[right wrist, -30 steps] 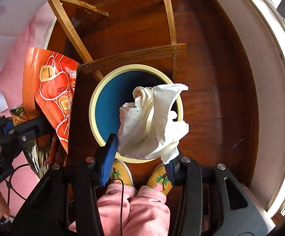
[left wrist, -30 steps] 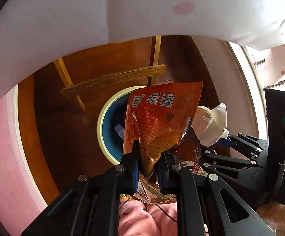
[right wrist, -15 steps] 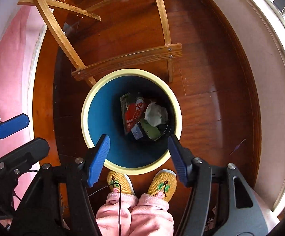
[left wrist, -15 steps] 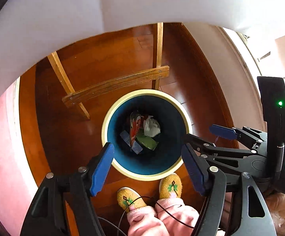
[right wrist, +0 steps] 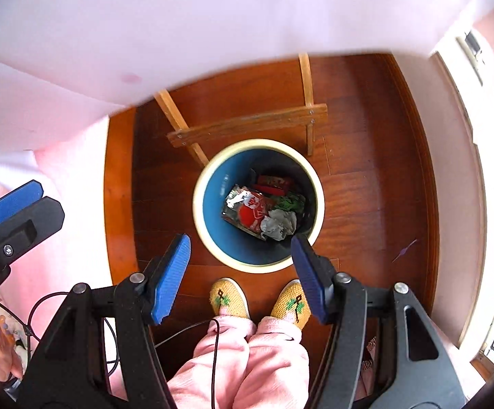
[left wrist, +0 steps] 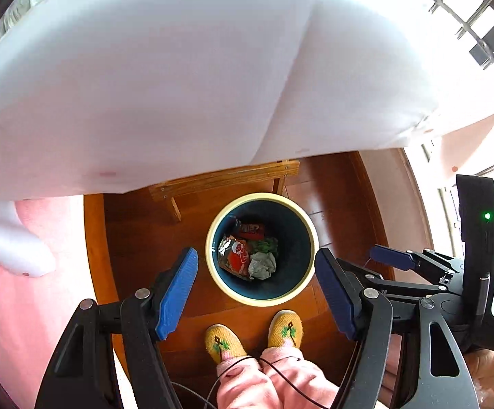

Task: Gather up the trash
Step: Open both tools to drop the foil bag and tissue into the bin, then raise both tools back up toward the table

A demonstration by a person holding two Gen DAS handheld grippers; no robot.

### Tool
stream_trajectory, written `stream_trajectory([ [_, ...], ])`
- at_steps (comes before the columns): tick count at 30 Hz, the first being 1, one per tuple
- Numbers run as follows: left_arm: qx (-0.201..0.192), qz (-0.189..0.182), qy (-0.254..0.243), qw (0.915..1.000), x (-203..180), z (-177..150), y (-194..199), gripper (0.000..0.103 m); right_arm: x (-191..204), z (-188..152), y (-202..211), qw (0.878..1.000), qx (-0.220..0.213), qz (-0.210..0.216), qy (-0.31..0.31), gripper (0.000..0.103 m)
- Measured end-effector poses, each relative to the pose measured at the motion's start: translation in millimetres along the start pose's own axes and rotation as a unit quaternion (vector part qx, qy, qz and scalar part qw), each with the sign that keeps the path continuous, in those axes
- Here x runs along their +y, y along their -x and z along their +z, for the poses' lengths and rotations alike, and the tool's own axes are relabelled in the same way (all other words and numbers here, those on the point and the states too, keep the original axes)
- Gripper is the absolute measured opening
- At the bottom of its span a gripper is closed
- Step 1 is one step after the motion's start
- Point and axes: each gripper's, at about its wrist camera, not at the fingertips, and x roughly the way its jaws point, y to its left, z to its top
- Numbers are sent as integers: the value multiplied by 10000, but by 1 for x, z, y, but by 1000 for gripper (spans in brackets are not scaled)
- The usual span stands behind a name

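A round bin (left wrist: pixel 310 238) (right wrist: pixel 199 201) with a cream rim and blue inside stands on the wooden floor below both grippers. At its bottom lie an orange snack wrapper (left wrist: pixel 238 255) (right wrist: pixel 252 213), a crumpled white tissue (left wrist: pixel 263 265) (right wrist: pixel 278 225), a green scrap and a red packet. My left gripper (left wrist: pixel 256 284) hangs open high above the bin, with nothing between its blue pads. My right gripper (right wrist: pixel 240 269) is open and empty too, above the bin's near rim. It also shows at the right of the left wrist view (left wrist: pixel 391 259).
A white-covered table edge (left wrist: pixel 178 85) (right wrist: pixel 212 17) overhangs the far side, with wooden legs and a crossbar (right wrist: pixel 247 129) behind the bin. A person's yellow slippers (left wrist: pixel 253 335) (right wrist: pixel 260 301) and pink trousers stand just in front of it. A wall and window lie to the right.
Both grippers opened and let go: the orange wrapper and the white tissue fell into the bin. Both grippers then rose, and the table edge fills more of each view.
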Motion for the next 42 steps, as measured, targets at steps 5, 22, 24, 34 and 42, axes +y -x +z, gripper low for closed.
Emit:
stream_trajectory([
  [5, -369, 93, -41, 9993, -3, 17, 73, 73, 24, 9, 64, 9993, -243, 191, 187, 59],
  [22, -1375, 936, -318, 9856, -30, 88, 270, 73, 77, 64, 240, 9844, -1259, 1008, 700, 59],
  [24, -1503, 1014, -326, 9829, -31, 99, 288, 73, 77, 73, 251, 9823, -1348, 1088, 708, 59],
  [34, -1970, 1367, -805, 9675, -15, 183, 342, 76, 85, 140, 282, 9738, -1754, 1217, 781, 59],
  [42, -1974, 1214, -1426, 9623, 46, 303, 330, 80, 108, 230, 277, 9747, -2002, 949, 306, 59],
])
